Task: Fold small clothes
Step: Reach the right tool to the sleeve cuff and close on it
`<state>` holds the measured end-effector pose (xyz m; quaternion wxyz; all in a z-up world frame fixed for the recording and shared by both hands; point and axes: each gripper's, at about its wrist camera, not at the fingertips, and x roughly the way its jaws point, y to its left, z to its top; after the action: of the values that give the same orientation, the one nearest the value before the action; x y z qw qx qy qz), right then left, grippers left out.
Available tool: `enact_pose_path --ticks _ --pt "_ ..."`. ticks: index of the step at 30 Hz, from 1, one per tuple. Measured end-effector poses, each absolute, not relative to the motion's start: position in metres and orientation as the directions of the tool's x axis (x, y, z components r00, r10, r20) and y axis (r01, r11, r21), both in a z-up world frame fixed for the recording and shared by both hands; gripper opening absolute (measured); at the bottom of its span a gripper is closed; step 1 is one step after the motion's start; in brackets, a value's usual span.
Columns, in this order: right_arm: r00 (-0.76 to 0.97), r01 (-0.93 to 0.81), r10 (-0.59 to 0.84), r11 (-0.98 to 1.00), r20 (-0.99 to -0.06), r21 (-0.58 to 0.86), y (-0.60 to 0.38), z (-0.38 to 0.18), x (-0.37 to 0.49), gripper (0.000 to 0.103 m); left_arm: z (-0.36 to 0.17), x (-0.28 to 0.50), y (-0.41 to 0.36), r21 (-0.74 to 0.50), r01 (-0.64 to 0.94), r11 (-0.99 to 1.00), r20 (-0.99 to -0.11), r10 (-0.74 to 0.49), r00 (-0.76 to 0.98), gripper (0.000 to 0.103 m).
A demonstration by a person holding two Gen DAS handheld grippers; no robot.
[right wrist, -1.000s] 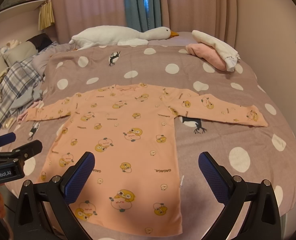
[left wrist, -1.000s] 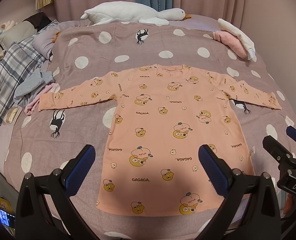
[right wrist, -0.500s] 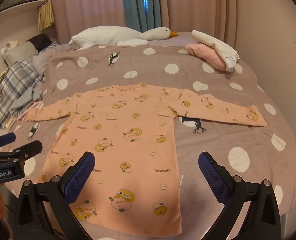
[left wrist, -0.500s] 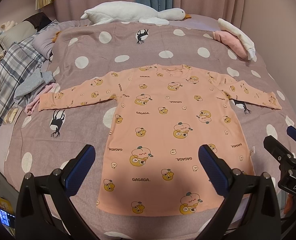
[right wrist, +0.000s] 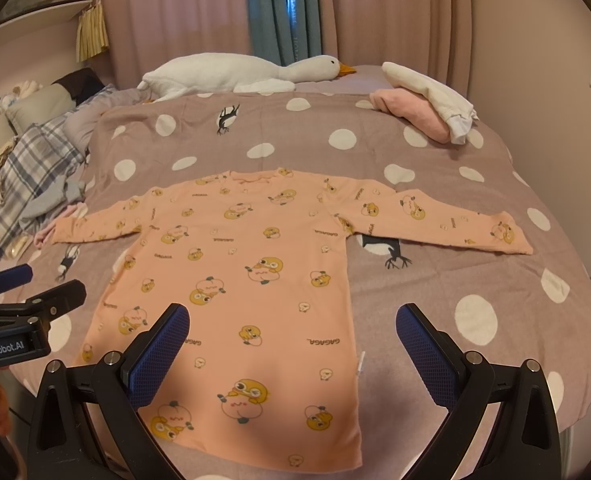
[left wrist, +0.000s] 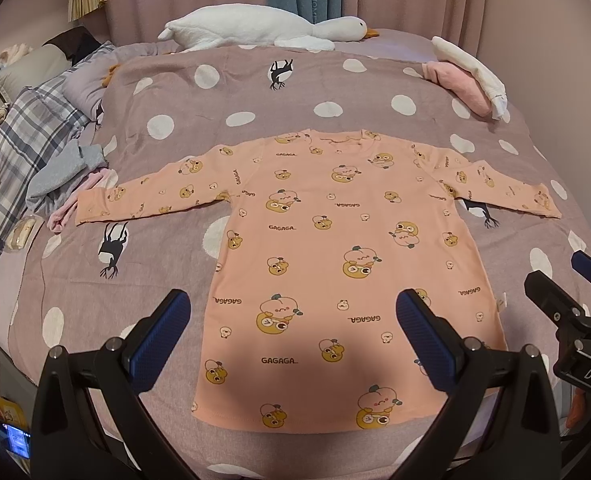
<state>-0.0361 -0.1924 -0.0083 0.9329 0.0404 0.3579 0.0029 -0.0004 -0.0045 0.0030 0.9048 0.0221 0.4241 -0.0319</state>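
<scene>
Both my left gripper (left wrist: 291,332) and right gripper (right wrist: 291,336) hang spread wide and empty above the peach cartoon-print long-sleeved cotton top (left wrist: 335,248) flat on the polka-dot bed (left wrist: 255,92); looks light, floppy, best pinched at sleeve cuffs.

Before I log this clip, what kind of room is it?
Most likely a home bedroom: a bed under a polka-dot blanket, a plush goose lying by the curtains, and a peach shirt spread flat on the blanket.
</scene>
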Motion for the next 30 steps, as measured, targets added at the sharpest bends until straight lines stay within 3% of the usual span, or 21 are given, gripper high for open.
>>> enact_pose_path --ticks 15,20,24,27,30 --pt "0.726 0.027 0.068 0.991 -0.684 0.128 -0.202 -0.016 -0.031 0.102 -0.003 0.004 -0.009 -0.010 0.109 0.994 -0.774 -0.077 0.628 0.103" --pt "0.709 -0.028 0.245 0.947 -0.661 0.320 -0.218 -0.029 -0.028 0.102 -0.015 0.012 -0.005 -0.084 0.128 0.988 -0.783 -0.145 0.605 0.103" --pt "0.703 -0.022 0.348 0.882 -0.620 0.471 -0.239 -0.045 -0.025 0.102 -0.025 0.023 -0.006 -0.213 0.178 0.961 -0.785 -0.276 0.554 0.103" --pt "0.717 0.026 0.372 0.831 -0.589 0.556 -0.263 -0.057 -0.024 0.102 -0.033 0.033 -0.007 -0.327 0.200 0.923 -0.771 -0.383 0.508 0.103" --pt "0.760 0.120 0.355 0.747 -0.545 0.654 -0.311 -0.070 -0.022 0.102 -0.039 0.046 -0.011 -0.374 0.186 0.909 -0.766 -0.416 0.490 0.103"
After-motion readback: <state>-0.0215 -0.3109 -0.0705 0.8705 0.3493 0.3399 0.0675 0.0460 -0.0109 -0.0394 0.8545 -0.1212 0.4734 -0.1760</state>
